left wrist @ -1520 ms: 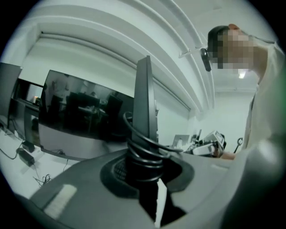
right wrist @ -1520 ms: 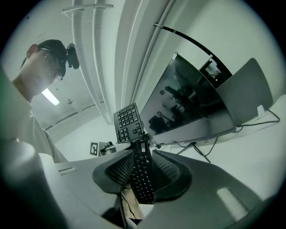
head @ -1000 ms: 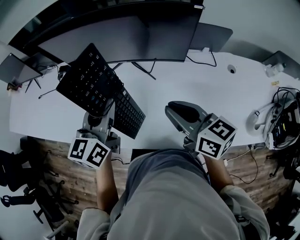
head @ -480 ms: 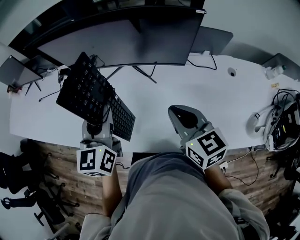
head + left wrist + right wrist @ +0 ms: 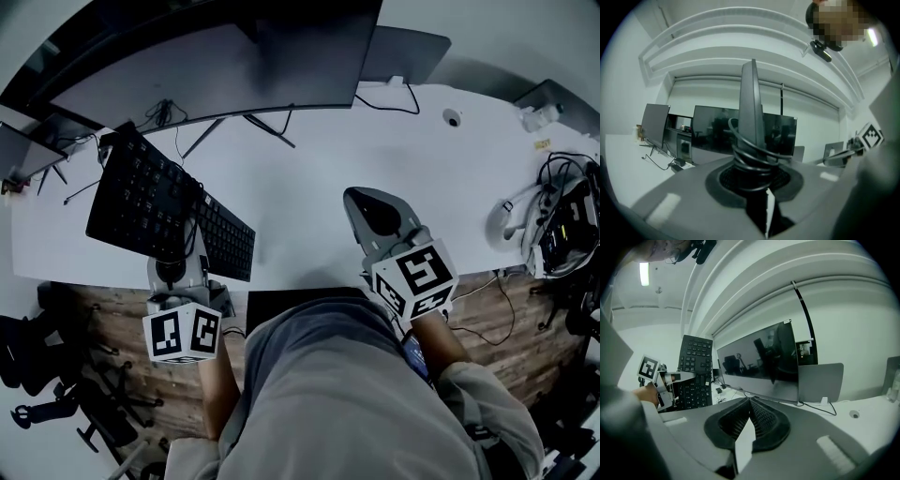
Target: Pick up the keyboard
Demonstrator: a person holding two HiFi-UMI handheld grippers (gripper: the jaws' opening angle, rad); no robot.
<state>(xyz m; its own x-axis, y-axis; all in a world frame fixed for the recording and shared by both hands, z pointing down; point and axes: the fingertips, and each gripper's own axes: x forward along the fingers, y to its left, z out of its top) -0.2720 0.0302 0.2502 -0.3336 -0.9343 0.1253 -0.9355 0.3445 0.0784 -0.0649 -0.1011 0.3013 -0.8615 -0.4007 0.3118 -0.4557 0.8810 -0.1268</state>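
Note:
The black keyboard (image 5: 159,211) is off the white desk (image 5: 309,178), tilted up on its long edge, with my left gripper (image 5: 180,255) shut on its near edge. In the left gripper view the keyboard (image 5: 752,103) stands edge-on between the pads, and its black cable (image 5: 750,157) loops around it there. My right gripper (image 5: 380,217) hovers over the desk's front edge, its jaws closing together at the tips with nothing between them. In the right gripper view the keyboard (image 5: 696,373) and left gripper (image 5: 670,380) show at the left beyond the right gripper (image 5: 749,411).
A wide curved monitor (image 5: 225,66) stands at the back of the desk, with a grey laptop-like panel (image 5: 408,52) to its right. Tangled cables and devices (image 5: 562,225) crowd the right end. A small screen (image 5: 19,150) sits far left. Wooden floor lies below.
My left gripper has carried the keyboard left and nearer the desk's front edge. The right gripper has drawn back a little, its cube has rolled, and its jaws have come together.

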